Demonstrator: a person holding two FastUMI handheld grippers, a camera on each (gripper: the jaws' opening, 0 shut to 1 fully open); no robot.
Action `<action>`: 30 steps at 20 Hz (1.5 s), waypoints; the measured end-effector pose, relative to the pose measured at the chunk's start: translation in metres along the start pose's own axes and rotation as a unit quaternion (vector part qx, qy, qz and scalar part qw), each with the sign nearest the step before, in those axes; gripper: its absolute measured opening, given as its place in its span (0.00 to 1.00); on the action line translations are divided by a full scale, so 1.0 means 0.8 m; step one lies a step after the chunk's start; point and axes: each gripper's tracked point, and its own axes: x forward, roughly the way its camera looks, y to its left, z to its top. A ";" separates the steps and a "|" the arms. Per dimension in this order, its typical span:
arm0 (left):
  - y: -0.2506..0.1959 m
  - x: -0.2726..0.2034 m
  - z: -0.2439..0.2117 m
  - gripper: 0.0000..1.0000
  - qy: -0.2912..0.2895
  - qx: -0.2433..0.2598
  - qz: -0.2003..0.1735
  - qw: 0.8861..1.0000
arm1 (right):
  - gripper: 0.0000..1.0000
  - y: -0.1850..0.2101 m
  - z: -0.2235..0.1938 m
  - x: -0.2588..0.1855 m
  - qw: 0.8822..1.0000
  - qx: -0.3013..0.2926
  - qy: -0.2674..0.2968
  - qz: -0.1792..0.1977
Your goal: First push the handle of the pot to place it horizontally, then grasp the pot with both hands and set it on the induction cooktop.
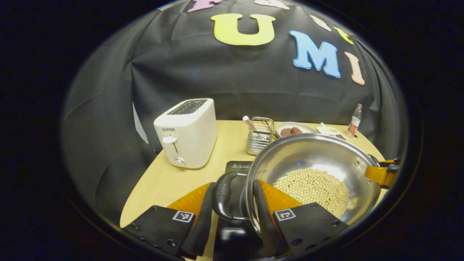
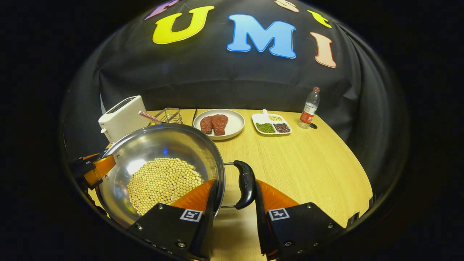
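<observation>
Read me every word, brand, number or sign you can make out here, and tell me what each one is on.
"SUPOR": on the front of the white toaster.
Induction cooktop: a warning triangle with print beside it, too small to read.
Bottle label: too small to read.
Pot handle: raised marking, too blurred to read.

The steel pot (image 1: 319,159) is wide and shallow, with a layer of pale yellow beans (image 1: 313,188) across its bottom. A black loop handle (image 1: 223,195) sticks out from each side. Below it lies the black induction cooktop (image 1: 237,168), partly covered.
</observation>
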 end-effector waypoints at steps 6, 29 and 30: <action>0.021 0.004 -0.008 0.62 -0.001 -0.003 0.010 1.000 | 0.52 0.016 -0.003 0.010 1.000 -0.002 0.002 0.012; -0.073 -0.153 0.120 0.99 -0.209 0.046 0.026 0.976 | 0.98 -0.076 0.117 -0.132 0.975 -0.031 -0.221 0.018; -0.087 -0.169 0.123 1.00 -0.216 0.040 0.024 0.975 | 0.98 -0.087 0.118 -0.148 0.973 -0.028 -0.229 0.019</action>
